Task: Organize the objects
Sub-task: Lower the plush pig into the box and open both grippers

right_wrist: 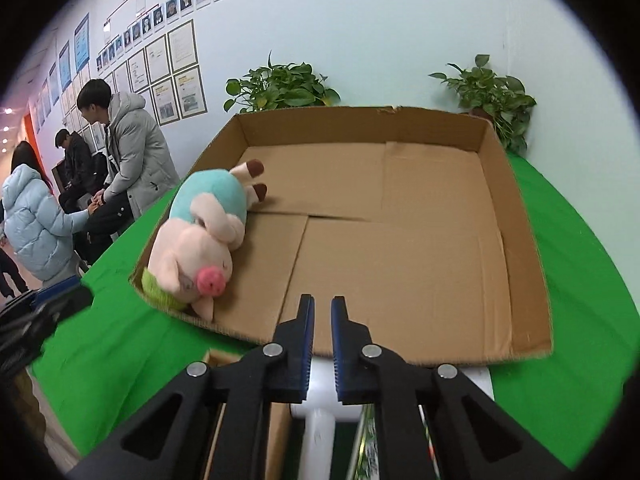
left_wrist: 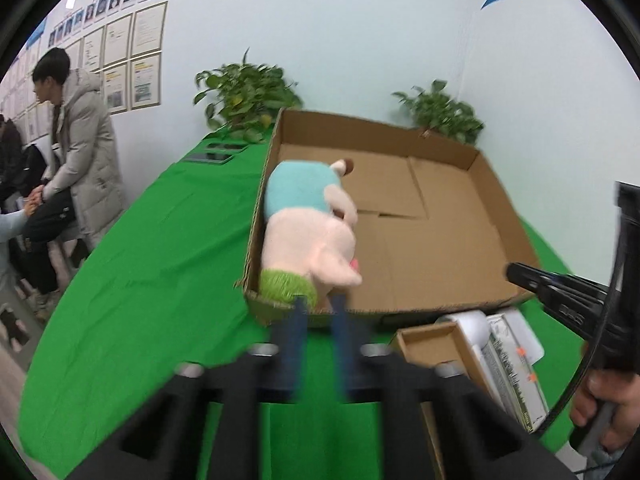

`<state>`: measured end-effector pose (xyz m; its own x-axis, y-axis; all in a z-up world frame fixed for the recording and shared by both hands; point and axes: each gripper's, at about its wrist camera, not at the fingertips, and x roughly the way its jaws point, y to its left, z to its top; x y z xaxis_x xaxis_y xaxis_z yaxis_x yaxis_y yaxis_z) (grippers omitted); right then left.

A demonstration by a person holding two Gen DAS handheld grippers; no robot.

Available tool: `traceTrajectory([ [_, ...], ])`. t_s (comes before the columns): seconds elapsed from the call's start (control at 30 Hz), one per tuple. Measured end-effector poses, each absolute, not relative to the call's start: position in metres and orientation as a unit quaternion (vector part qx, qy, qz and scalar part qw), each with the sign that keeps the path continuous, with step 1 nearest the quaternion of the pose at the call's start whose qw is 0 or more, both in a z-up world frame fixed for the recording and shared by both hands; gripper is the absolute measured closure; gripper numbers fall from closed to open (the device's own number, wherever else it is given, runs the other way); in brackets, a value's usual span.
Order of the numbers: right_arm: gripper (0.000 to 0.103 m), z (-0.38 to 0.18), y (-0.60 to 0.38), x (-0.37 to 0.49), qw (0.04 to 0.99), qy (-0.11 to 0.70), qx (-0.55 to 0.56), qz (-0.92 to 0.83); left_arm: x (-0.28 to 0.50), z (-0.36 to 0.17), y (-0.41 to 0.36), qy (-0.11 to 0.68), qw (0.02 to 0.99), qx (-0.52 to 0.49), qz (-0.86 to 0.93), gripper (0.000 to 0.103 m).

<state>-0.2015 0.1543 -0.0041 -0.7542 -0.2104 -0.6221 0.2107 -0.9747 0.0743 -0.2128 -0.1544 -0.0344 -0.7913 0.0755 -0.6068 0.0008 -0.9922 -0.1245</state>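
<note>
Both tongs, left [left_wrist: 320,308] and right [right_wrist: 321,312], hang closed and empty, since the pig [right_wrist: 200,236] already lies in the box [right_wrist: 516,208].

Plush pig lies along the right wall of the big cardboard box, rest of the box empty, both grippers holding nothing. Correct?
Not quite: the plush pig lies along the left wall of the cardboard box, as the right wrist view shows. The rest stands: the box holds nothing else, and the left gripper and right gripper hold nothing.
</note>
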Motion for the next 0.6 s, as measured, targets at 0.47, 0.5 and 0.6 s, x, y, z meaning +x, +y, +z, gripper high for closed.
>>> traceTrajectory([
  [0.47,0.010,-0.007,0.199,-0.126,0.080,-0.017,0.305,-0.949,-0.148,0.000,-0.107,-0.045,0.006,-0.242,0.969,0.013],
  [0.5,0.010,-0.006,0.199,-0.122,0.081,-0.015,0.303,-0.949,-0.145,0.002,-0.104,-0.040,0.006,-0.242,0.969,0.013],
  [0.6,0.010,-0.004,0.201,-0.112,0.084,-0.011,0.297,-0.951,-0.136,0.008,-0.099,-0.031,0.006,-0.239,0.970,0.013],
])
